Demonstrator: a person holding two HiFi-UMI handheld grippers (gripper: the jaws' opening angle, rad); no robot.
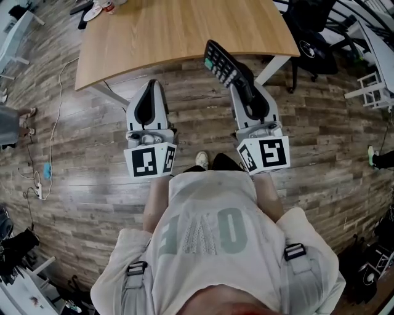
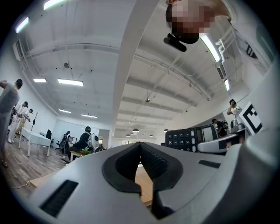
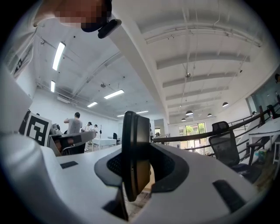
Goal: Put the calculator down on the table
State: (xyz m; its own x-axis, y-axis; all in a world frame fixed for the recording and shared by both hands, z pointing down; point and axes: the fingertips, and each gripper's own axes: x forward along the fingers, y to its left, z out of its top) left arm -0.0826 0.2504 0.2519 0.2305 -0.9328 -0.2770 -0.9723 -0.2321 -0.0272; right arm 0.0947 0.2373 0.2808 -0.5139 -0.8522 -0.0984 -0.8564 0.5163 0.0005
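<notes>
In the head view the black calculator (image 1: pixel 220 63) sticks up and forward out of my right gripper (image 1: pixel 243 84), keys facing up-left, hanging over the near edge of the wooden table (image 1: pixel 178 31). The right gripper view shows the calculator (image 3: pixel 134 153) edge-on, with the pads of my right gripper (image 3: pixel 136 168) pressed on both its faces. My left gripper (image 1: pixel 149 91) is held level beside it on the left, in front of the table edge, its tips together and nothing between them. From the left gripper (image 2: pixel 141 148) view the calculator (image 2: pixel 192 139) appears at the right, and the table (image 2: pixel 144 181) shows below the pads.
A black office chair (image 1: pixel 314 37) stands at the table's right end. Small items (image 1: pixel 98 7) lie on the table's far left corner. A cable (image 1: pixel 58 111) and a power strip (image 1: pixel 40 191) lie on the wood floor at the left. Several people (image 2: pixel 87 140) are far off.
</notes>
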